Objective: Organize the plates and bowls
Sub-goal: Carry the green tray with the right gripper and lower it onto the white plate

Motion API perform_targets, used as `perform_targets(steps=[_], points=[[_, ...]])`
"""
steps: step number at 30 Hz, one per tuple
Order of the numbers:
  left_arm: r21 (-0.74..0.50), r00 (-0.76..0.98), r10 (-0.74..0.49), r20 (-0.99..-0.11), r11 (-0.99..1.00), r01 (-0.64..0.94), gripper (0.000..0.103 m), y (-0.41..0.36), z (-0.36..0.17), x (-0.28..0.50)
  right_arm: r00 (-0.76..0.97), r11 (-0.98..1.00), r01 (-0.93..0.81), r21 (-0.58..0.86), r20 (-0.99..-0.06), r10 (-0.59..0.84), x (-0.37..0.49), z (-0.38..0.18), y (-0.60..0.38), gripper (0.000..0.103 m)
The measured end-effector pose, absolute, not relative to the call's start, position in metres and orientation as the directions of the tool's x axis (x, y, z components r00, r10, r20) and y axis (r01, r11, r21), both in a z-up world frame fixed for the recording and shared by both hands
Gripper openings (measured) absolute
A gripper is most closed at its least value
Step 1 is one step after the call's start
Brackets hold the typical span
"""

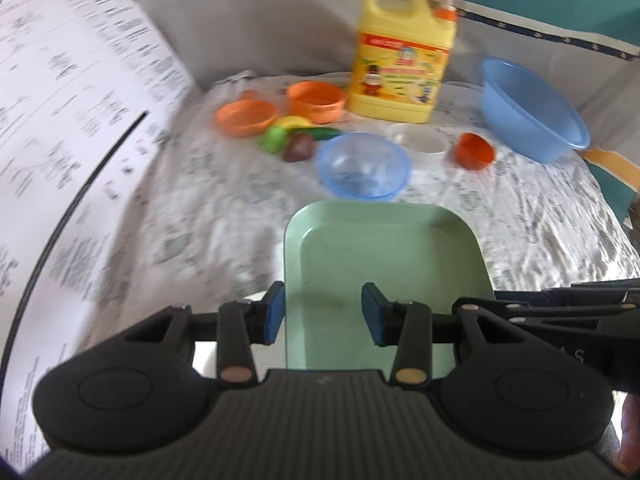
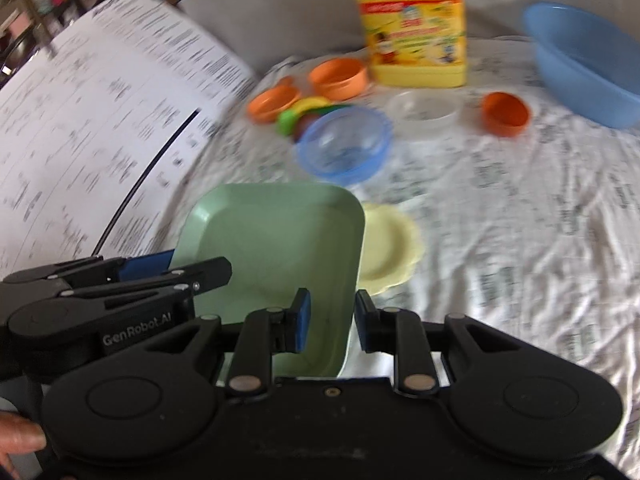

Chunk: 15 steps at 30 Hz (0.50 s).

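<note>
I hold a pale green square plate (image 1: 384,264) between both grippers, above the cloth-covered table. My left gripper (image 1: 324,316) is shut on the plate's left rim, one blue pad outside and one inside. My right gripper (image 2: 332,320) is shut on the plate's right rim (image 2: 352,280). In the right wrist view the left gripper (image 2: 192,266) clamps the opposite edge of the green plate (image 2: 276,240). A small pale yellow plate (image 2: 388,248) lies on the cloth just right of the green one. Further back sits a clear blue bowl (image 1: 364,166).
A big blue basin (image 1: 532,112) leans at the back right. Near it are an orange cup (image 1: 476,150) and a clear round container (image 1: 420,140). Two orange bowls (image 1: 316,100), toy fruit (image 1: 296,140) and a yellow detergent jug (image 1: 400,60) stand behind. A printed paper panel (image 1: 72,120) rises on the left.
</note>
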<state>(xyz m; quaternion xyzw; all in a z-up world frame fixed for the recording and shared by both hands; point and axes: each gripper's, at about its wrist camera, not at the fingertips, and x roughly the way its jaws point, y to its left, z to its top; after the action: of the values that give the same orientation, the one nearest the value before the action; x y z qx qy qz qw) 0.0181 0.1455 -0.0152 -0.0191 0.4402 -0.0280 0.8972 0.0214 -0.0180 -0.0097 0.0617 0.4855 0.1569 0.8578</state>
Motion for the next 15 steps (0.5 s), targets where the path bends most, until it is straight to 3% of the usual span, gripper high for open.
perform_targets(steps=[15], points=[[-0.082, 0.548, -0.065, -0.834, 0.997, -0.007, 0.040, 0.205, -0.053, -0.022, 0.333, 0.925, -0.293, 0.243, -0.880, 0.337, -0.002, -0.040, 0.039, 0.026]])
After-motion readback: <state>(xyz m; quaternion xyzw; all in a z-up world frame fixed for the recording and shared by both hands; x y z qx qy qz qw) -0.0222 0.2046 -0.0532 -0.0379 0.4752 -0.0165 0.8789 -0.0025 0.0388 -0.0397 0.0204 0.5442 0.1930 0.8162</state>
